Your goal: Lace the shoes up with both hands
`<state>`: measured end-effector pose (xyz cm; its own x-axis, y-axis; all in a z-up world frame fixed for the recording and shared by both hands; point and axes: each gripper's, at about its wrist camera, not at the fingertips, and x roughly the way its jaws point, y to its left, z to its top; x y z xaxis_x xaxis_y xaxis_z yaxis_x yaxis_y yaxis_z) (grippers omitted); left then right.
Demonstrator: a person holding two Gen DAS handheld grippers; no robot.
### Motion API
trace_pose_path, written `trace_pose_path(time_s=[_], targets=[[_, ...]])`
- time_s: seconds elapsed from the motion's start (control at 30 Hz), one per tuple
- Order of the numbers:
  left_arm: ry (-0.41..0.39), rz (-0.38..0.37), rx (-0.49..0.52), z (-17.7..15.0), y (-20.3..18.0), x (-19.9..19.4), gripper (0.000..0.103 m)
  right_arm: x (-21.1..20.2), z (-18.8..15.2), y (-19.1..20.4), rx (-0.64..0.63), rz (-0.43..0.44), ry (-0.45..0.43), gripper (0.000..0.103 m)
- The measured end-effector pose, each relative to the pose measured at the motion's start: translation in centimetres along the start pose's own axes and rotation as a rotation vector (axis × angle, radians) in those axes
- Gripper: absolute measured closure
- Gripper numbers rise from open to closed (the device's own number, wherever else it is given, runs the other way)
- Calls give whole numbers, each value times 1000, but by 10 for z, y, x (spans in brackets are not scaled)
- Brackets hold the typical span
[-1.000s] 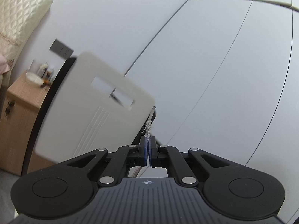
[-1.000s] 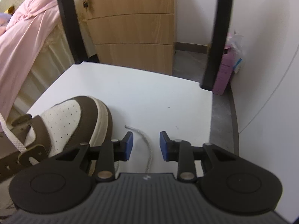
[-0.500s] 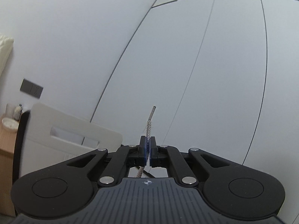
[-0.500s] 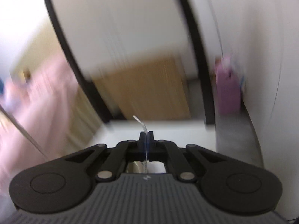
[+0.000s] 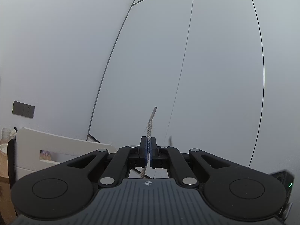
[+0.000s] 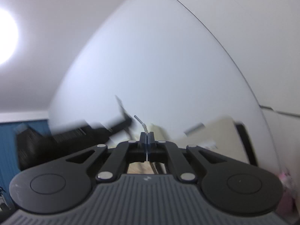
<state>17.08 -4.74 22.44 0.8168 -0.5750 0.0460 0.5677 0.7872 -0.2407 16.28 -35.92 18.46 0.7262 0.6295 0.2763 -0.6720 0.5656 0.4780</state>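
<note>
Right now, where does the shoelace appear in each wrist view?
Left wrist: shoelace end, lower centre, clamped in left gripper, tip upward.
Right wrist: shoelace end, lower centre, clamped in right gripper, tip bent left.
Shared: white slotted panel, lower left in left view, blurred at right in right view.

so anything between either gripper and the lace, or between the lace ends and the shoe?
Nothing between grippers and lace: the left gripper is shut on one lace end, and the right gripper is shut on the other lace end. The shoe is in neither view, so that path cannot be judged.
</note>
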Motion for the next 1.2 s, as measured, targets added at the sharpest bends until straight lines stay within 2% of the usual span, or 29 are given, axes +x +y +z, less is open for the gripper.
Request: trace_pose_path(time_s=[0.17, 0.47, 0.63, 0.73, 0.93, 1.2], targets=[[-4, 9, -6, 4, 5, -3, 100, 15, 19, 22, -31, 47, -39, 102], [-2, 15, -5, 7, 11, -9, 100, 47, 44, 38, -23, 119, -67, 102], [6, 19, -4, 2, 12, -12, 100, 51, 38, 32, -48, 87, -52, 102], [24, 39, -18, -9, 12, -21, 100, 46, 23, 12, -52, 13, -16, 102], [92, 121, -62, -51, 25, -32, 100, 24, -46, -37, -83, -191, 149, 102], [210, 251, -121, -121, 43, -46, 100, -13, -190, -136, 73, -421, 452, 101]])
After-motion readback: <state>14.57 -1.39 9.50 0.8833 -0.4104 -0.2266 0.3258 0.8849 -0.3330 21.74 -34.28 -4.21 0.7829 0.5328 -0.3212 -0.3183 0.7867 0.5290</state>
